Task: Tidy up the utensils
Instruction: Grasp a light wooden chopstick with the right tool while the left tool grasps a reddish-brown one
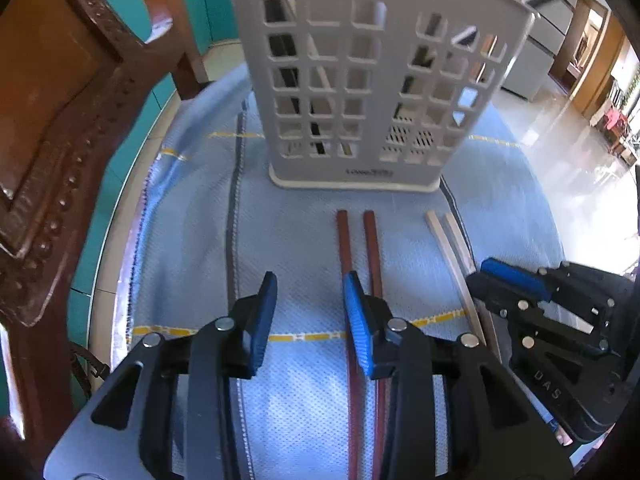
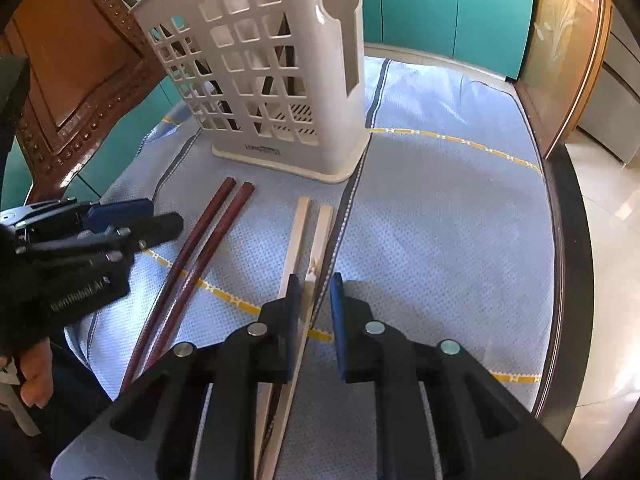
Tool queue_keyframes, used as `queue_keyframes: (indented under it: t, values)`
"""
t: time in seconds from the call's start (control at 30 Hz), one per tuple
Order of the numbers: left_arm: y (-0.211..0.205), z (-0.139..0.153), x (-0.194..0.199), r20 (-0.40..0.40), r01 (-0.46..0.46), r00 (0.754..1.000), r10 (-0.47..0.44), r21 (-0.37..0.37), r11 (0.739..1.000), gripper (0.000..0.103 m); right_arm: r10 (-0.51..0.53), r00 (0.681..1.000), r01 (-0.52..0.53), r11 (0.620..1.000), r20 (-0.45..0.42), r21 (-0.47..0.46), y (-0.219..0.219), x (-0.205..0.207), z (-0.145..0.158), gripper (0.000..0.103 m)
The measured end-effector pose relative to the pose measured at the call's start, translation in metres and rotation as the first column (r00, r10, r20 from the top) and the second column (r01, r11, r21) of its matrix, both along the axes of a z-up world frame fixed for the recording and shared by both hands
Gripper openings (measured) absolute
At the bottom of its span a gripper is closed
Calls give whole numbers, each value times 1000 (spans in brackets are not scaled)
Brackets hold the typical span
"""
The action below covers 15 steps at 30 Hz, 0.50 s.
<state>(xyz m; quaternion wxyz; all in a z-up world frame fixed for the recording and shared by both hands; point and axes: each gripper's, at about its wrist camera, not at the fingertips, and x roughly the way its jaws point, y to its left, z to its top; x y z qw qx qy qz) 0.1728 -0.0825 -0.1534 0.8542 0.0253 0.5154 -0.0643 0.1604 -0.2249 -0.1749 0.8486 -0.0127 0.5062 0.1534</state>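
1. A round table (image 2: 560, 240) with a dark rim carries a light blue cloth (image 1: 304, 216) crossed by dark stripes and yellow dashed lines
2. A brown studded leather chair (image 1: 60, 128) stands at the table's left edge, with teal cabinets (image 2: 440, 4) behind it; only the left wrist view shows the shiny floor (image 1: 568, 152) and doorway off to the right
3. A cream slotted utensil holder (image 1: 372, 80) stands upright on the cloth at the far side; small dark print on its base is too blurred to read. Dark and pale sticks show inside it through the grid. Only the right wrist view shows the spoon-shaped cutout (image 2: 344, 24) on its side wall
4. The left gripper (image 1: 310, 320) hangs over the cloth with its blue pads apart and nothing between them; its right pad sits over one of the red-brown chopsticks (image 1: 370, 248). Seen from the right wrist, its body bears "GenRobot.AI"
5. The right gripper (image 2: 314, 308) has its jaws narrowly apart around one of the pale wooden chopsticks (image 2: 298, 232), not visibly pinching it. From the left wrist its body reads "DAS"
6. Both chopstick pairs lie flat on the cloth in front of the holder, the red-brown pair to the left, the pale pair along a dark stripe
7. A person's hand (image 2: 32, 376) grips the left gripper's handle
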Motion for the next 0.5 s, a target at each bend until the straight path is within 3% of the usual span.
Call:
queue_keyframes:
  t: [0.17,0.5]
  values:
    - [-4,-7,1,-19,7,1000,-7,10,1000,37,7,1000,-7,1000,2,-5,1,0,1,9]
    - [-6,-16,7,-35,2,999,-1,12,1000,44,-19,1000,19,999,6,-36,-5,-1,3,10]
